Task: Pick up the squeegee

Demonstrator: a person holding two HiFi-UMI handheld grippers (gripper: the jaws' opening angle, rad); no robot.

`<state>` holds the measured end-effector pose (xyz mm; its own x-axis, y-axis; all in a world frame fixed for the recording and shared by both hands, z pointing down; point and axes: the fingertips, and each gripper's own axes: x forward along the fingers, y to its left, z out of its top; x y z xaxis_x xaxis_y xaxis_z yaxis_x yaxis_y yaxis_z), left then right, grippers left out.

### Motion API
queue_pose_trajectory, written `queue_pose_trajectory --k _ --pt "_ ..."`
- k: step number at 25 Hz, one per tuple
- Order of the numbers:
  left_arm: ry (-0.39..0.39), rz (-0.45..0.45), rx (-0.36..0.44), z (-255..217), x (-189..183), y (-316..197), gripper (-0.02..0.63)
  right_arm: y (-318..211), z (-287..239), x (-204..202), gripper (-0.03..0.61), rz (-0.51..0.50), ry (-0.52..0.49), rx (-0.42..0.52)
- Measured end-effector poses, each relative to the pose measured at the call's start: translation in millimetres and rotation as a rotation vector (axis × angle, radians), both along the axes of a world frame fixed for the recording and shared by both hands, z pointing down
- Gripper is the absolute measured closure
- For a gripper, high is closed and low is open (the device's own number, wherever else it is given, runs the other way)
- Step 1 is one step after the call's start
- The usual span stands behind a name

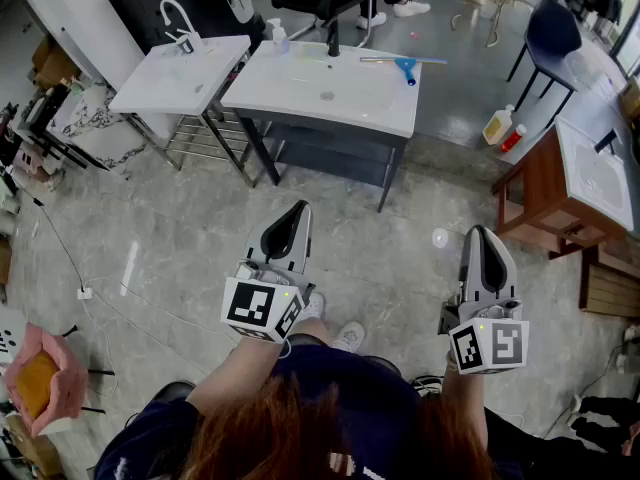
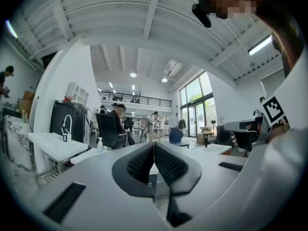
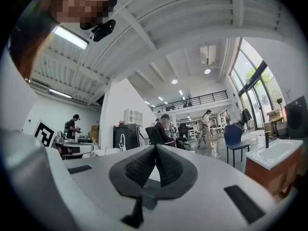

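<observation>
The squeegee (image 1: 402, 64), blue-headed with a long pale handle, lies on the far right of the white basin counter (image 1: 300, 103) at the top of the head view. My left gripper (image 1: 298, 211) and right gripper (image 1: 481, 233) hang level over the floor well short of that counter, both shut with nothing between the jaws. In the left gripper view the black ribbed pads (image 2: 140, 163) meet at the tip. The right gripper view shows its pads (image 3: 143, 165) pressed together the same way. The squeegee does not show in either gripper view.
A second white basin with a tap (image 1: 180, 76) stands left of the counter. A soap bottle (image 1: 277, 36) and a black tap (image 1: 333, 38) sit on the counter. A wooden basin cabinet (image 1: 565, 193) stands at right, with bottles (image 1: 497, 125) on the floor beside it.
</observation>
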<state>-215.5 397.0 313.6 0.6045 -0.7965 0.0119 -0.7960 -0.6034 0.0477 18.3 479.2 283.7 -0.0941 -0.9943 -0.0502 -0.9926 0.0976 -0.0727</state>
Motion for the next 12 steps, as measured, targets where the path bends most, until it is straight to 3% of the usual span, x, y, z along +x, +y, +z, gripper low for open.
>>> queue_pose_trajectory --k 12 --pt "-0.037 -0.009 0.028 2.8 -7.2 10.0 0.592 6.0 4.6 -0.8 0.558 0.018 -0.041 0.021"
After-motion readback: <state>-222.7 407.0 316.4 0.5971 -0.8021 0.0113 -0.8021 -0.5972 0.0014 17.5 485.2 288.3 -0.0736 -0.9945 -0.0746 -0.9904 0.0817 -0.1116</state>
